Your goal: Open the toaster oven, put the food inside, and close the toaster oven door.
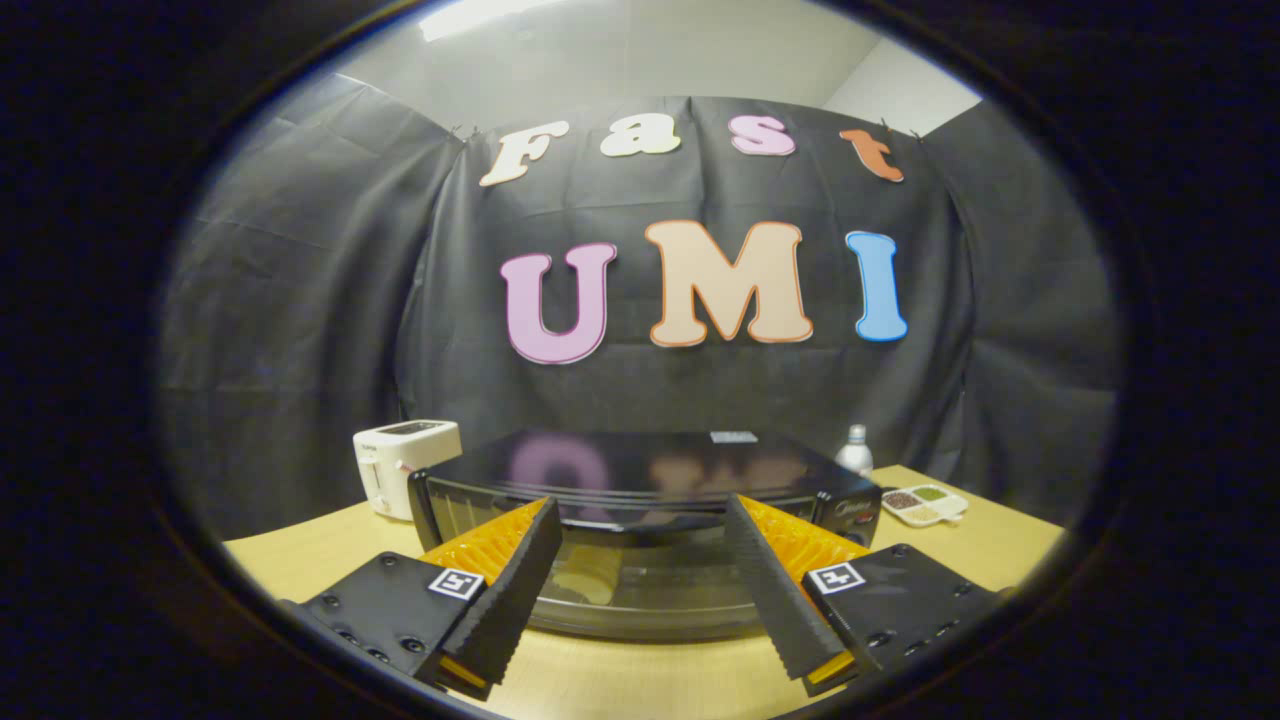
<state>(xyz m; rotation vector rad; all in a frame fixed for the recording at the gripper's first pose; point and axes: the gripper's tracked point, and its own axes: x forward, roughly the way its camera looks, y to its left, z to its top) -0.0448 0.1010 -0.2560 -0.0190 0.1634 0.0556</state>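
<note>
Ahead, toaster oven (640, 520) door shut, food (590, 585) inside, tool (640, 520) spread wide, empty.

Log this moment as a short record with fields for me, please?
gripper: open, fingers spread just before the toaster oven, holding nothing
toaster oven: black, on the table, glass door appears shut
food: pale shape shows through the door glass, unclear
white toaster: beside the oven
bottle: behind the oven
snack dish: beside the oven

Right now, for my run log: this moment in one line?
gripper: open, jaws apart, holding nothing | toaster oven: just ahead, door down | food: pale item behind glass | table
</note>
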